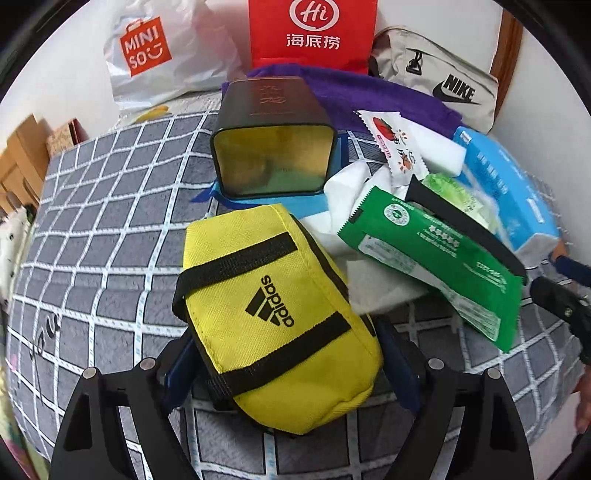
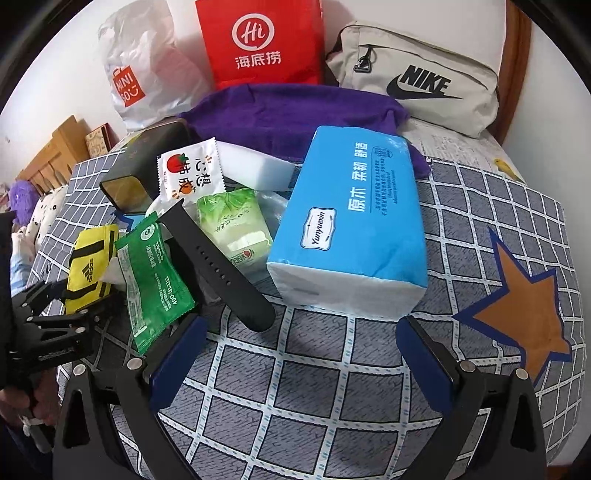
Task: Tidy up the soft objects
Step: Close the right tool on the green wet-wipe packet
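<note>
Star patch (image 2: 517, 314) only in right view, yellow pouch (image 1: 273, 314) between left gripper (image 1: 288, 365) fingers

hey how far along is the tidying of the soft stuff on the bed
Nothing looks sorted yet. The left hand-held gripper brackets the yellow pouch; whether it grips is unclear. The right hand-held gripper is open and empty. Left: green packet, tissue pack, purple towel, all still piled together.

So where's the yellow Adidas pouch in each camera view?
Left wrist: yellow Adidas pouch at bottom centre, between the left gripper's fingers.
Right wrist: far left, small, beside the green sachet.
Shared landmark: red Haidilao bag at top.
</note>
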